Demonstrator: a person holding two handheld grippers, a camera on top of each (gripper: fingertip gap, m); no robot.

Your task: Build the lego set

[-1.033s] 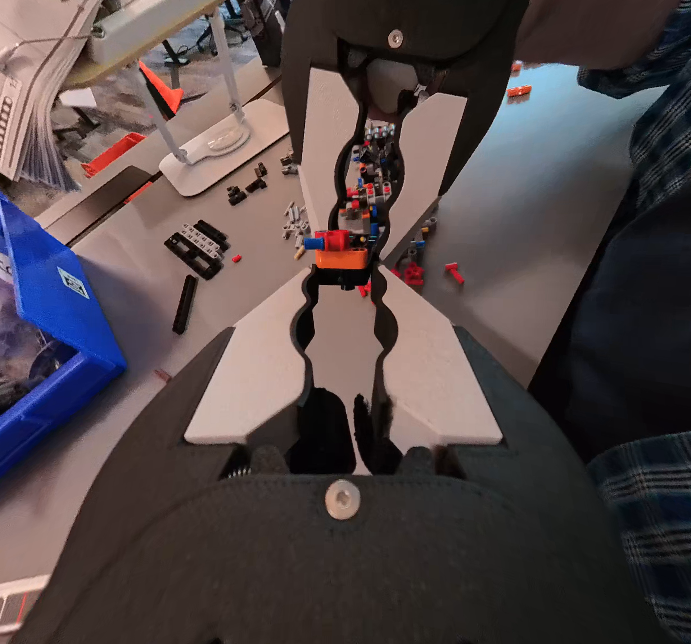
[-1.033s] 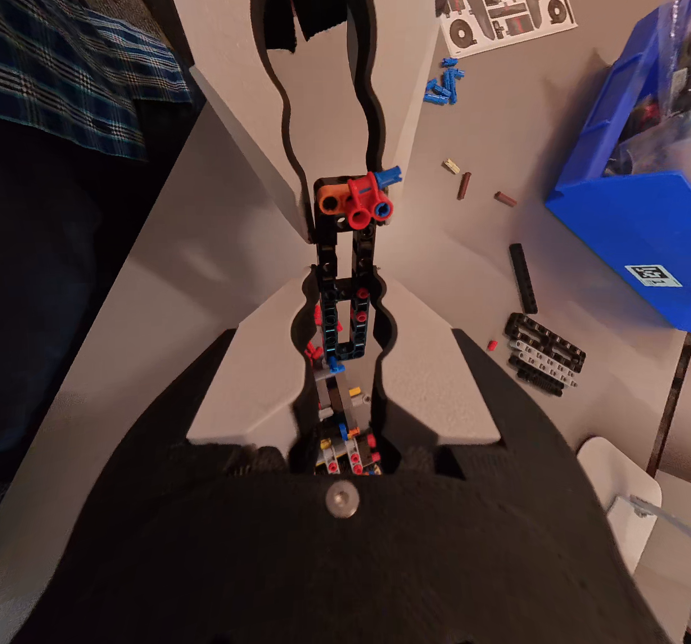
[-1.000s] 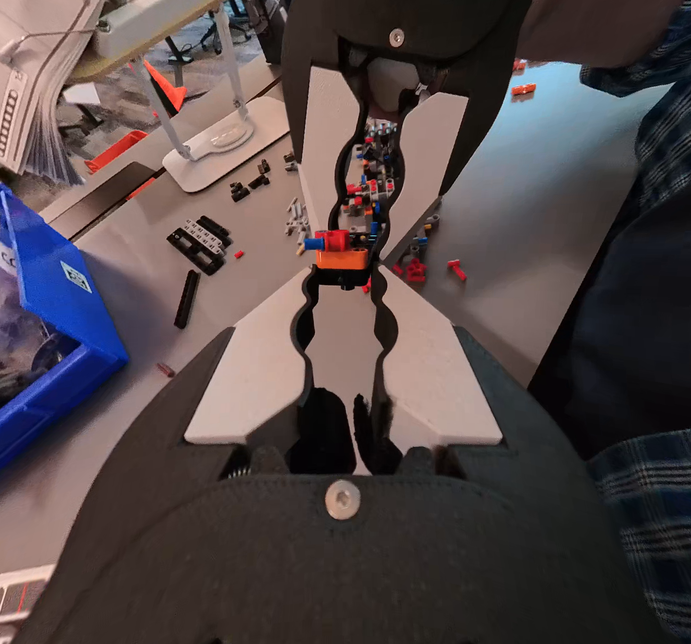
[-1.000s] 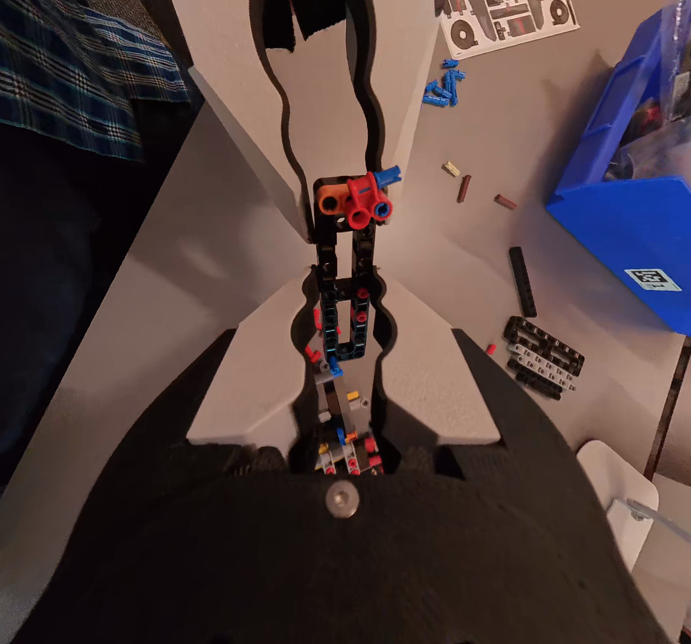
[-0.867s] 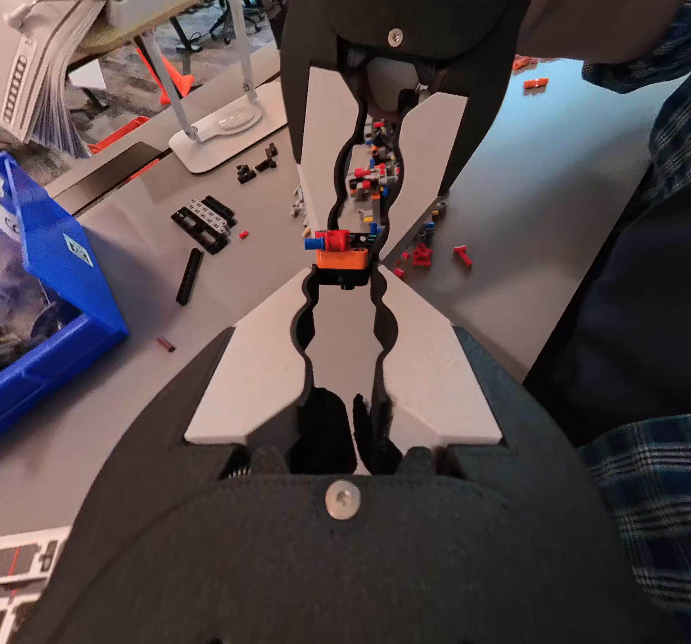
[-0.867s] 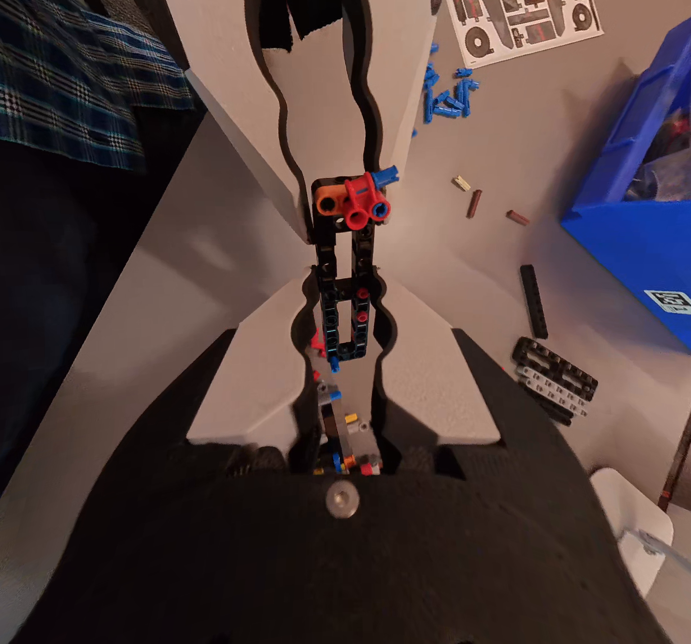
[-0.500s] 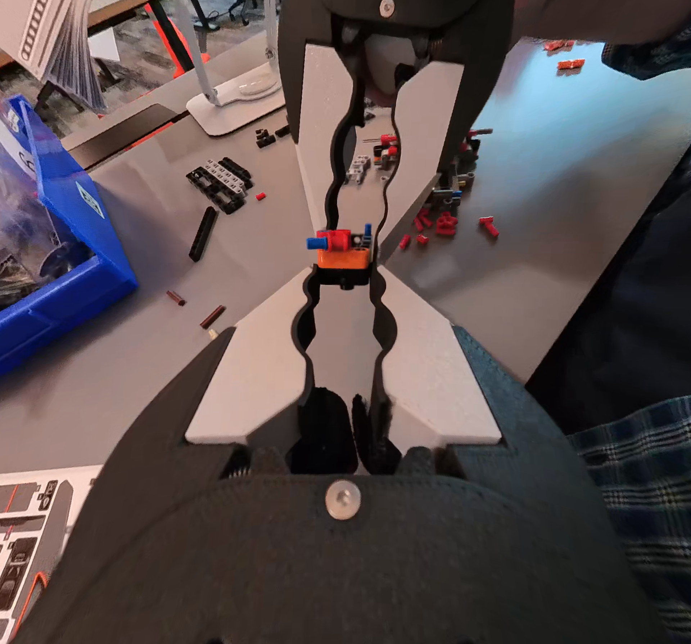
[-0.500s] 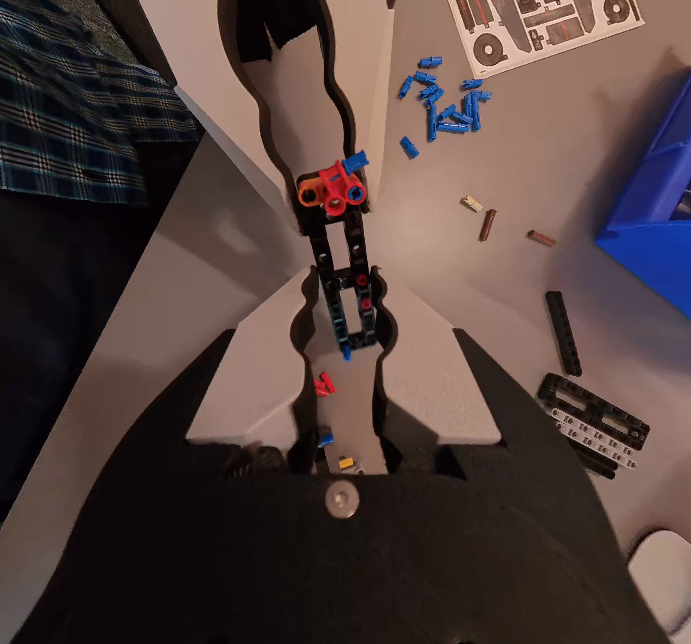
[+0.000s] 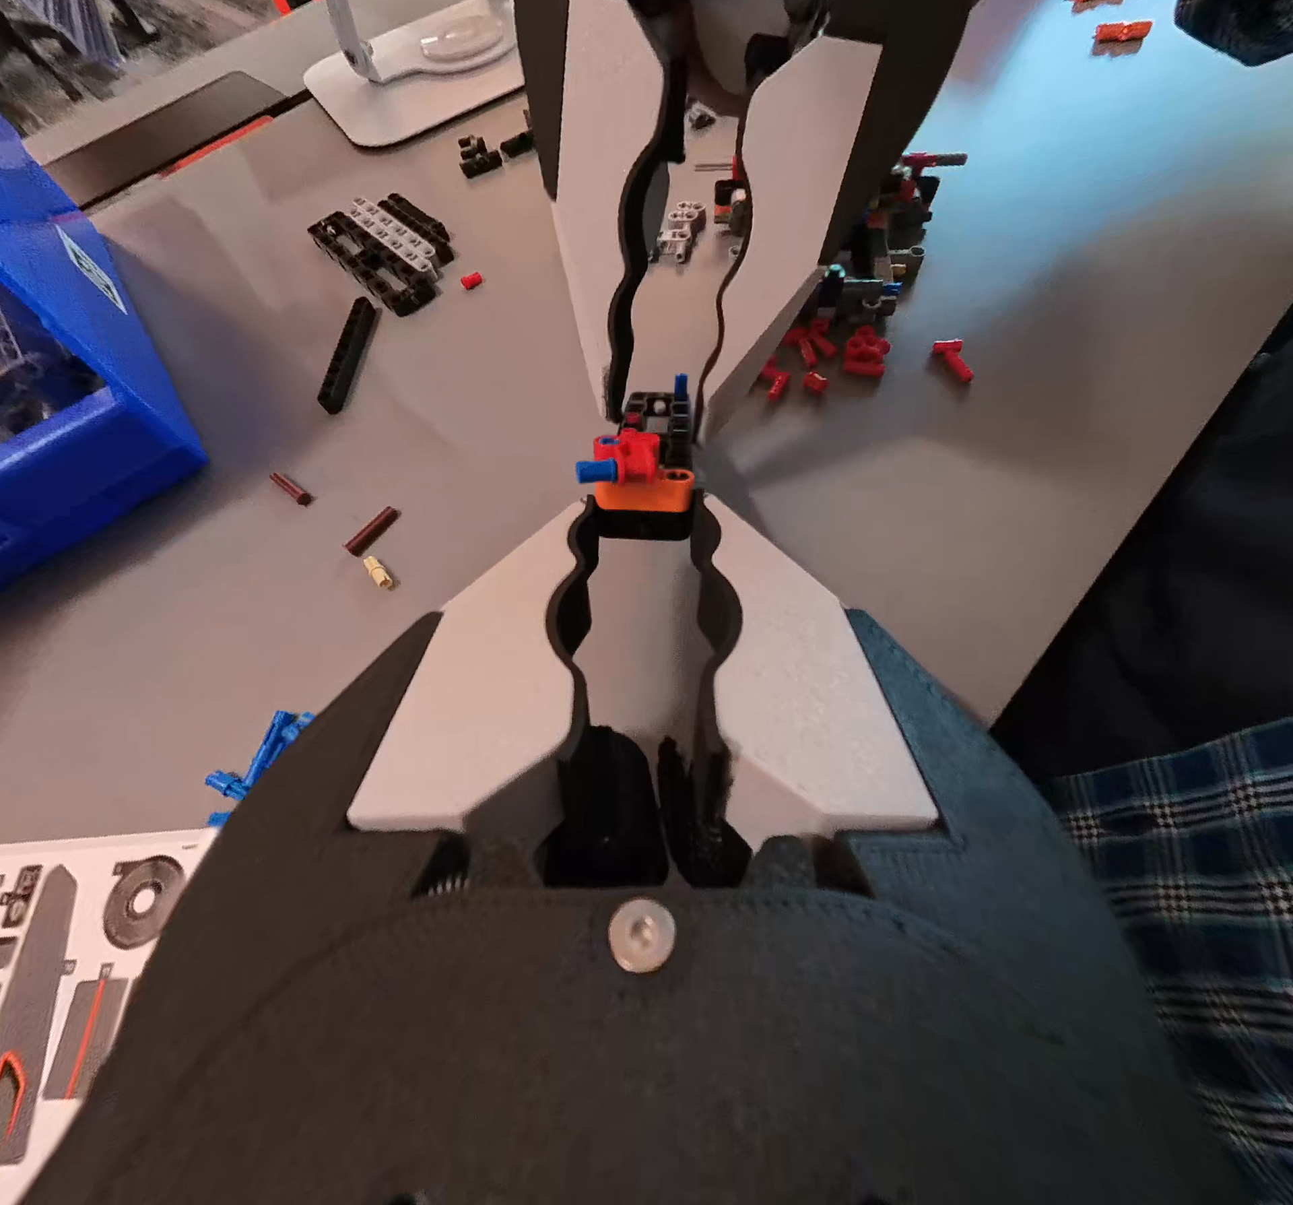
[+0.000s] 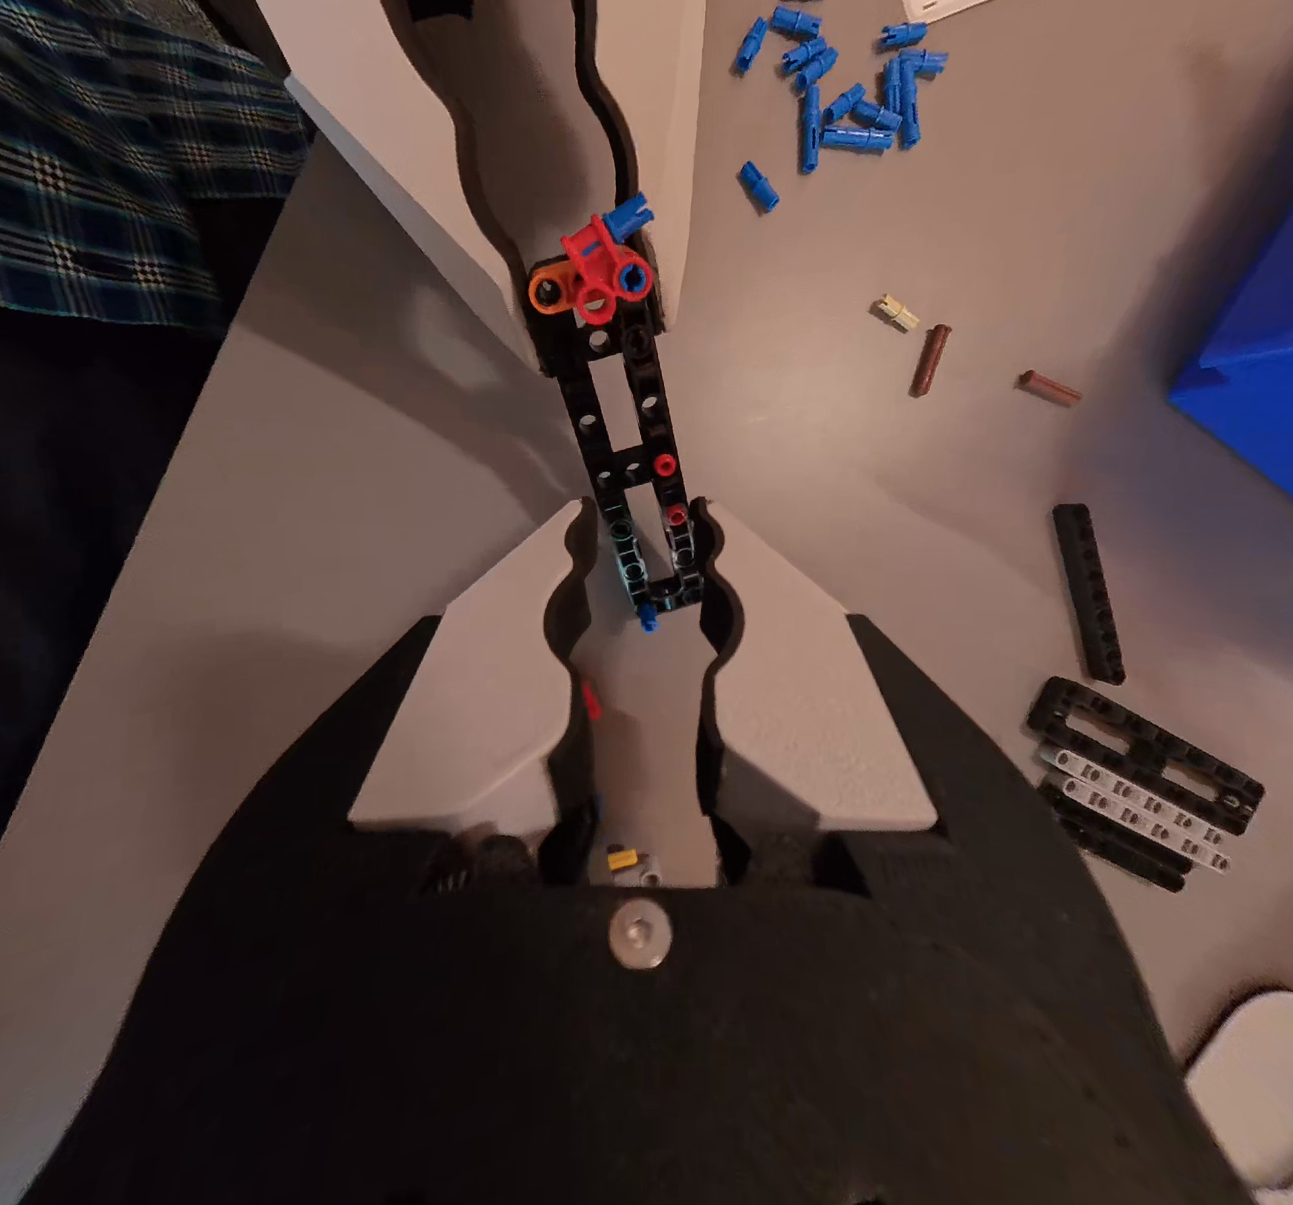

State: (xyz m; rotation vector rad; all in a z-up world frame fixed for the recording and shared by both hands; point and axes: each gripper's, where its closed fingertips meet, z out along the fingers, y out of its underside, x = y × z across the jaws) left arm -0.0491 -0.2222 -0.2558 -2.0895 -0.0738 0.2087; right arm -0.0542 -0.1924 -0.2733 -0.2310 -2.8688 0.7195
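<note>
A long black frame (image 10: 633,464) hangs above the grey table, held at both ends. My right gripper (image 10: 644,513) is shut on its near end, where a small blue pin sticks out. My left gripper (image 10: 595,324) comes in from the top of the right wrist view and is shut on the far end. That end carries an orange piece (image 9: 644,496), a red connector (image 9: 630,454) and a blue pin (image 9: 595,469). In the left wrist view my left gripper (image 9: 644,513) holds that end, and the right gripper (image 9: 658,412) faces it tip to tip.
A blue bin (image 9: 84,401) stands at the left. A stack of black and grey beams (image 9: 381,248), a loose black beam (image 9: 346,356) and brown axles (image 9: 371,531) lie near it. Blue pins (image 10: 839,94), a sticker sheet (image 9: 70,926) and red pieces (image 9: 839,352) lie around. The table edge and a person's plaid sleeve are close. One gripper's finger ends stand about 4 cm off the other's. From the right gripper's tips to the loose black beam (image 9: 346,356) is close to 15 cm. Seen from the right wrist view (image 10: 1088,586) as well.
Both grippers have carried the frame together across the table, away from the mixed parts pile and toward the blue pins and sticker sheet. The frame now leans slightly. Both grips are unchanged.
</note>
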